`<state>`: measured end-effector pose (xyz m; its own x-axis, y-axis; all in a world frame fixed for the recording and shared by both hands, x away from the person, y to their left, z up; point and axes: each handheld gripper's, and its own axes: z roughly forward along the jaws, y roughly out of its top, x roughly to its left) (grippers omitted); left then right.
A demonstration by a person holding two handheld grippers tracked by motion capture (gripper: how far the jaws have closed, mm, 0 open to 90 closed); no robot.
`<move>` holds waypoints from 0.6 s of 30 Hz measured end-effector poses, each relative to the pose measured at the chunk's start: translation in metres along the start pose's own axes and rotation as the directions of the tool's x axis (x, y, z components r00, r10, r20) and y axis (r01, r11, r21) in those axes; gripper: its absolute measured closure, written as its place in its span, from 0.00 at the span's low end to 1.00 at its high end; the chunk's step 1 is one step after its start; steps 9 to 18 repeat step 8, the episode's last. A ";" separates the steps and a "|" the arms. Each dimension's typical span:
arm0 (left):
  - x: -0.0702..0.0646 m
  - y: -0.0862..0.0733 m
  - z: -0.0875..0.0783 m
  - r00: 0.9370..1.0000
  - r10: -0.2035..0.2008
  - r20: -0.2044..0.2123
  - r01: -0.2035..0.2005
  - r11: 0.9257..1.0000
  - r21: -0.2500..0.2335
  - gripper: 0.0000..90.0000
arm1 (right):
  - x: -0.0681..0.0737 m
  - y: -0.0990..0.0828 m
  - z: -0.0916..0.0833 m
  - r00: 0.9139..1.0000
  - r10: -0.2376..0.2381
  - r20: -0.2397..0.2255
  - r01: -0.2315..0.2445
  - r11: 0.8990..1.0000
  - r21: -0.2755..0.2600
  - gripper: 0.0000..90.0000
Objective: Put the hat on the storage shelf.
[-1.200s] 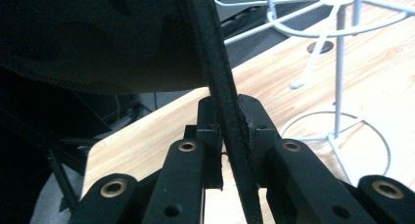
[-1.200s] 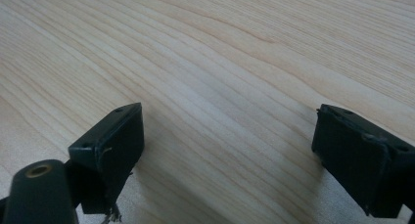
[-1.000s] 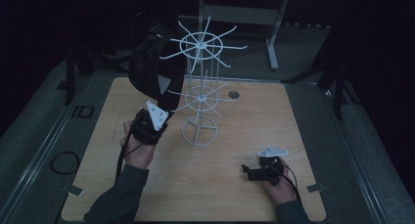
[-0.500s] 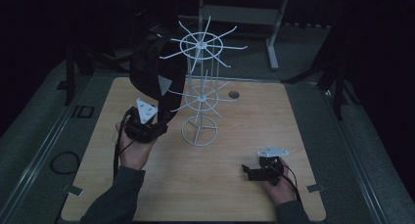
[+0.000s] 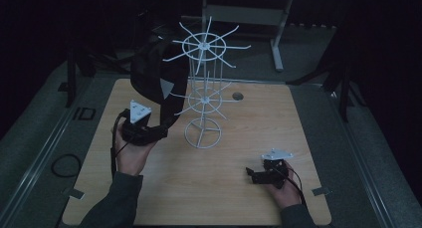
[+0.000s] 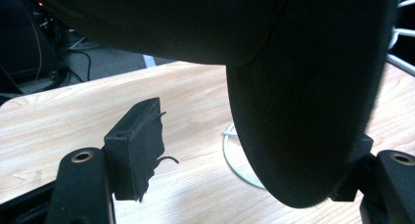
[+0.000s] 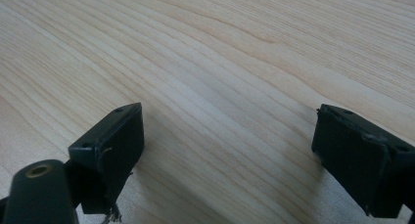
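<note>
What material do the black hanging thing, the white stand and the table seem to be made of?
Black cap: probably fabric, matte; the left gripper view shows a fine woven texture and soft rounded edge.
White stand: likely painted or coated metal wire; thin stiff spokes and rings.
Table: light wood or wood-look laminate; visible grain lines.

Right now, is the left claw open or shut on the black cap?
Open: the left claw has just spread, and its left pad stands clear of the cap.

white wire rack mid-table, bare wood around
</note>
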<state>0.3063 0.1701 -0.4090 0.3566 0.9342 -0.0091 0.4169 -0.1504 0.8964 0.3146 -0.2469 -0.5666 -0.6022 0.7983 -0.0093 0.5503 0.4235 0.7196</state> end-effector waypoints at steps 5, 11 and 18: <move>0.003 -0.003 -0.003 1.000 -0.017 0.005 0.017 1.000 -0.006 0.32 | 0.000 0.000 0.000 1.000 -0.001 0.001 0.001 1.000 -0.001 0.13; 0.004 -0.005 -0.003 1.000 -0.029 0.011 0.029 1.000 -0.007 0.32 | 0.000 0.000 0.000 1.000 0.000 0.001 0.000 1.000 0.000 0.13; 0.004 -0.005 -0.003 1.000 -0.029 0.011 0.029 1.000 -0.007 0.32 | 0.000 0.000 0.000 1.000 0.000 0.001 0.000 1.000 0.000 0.13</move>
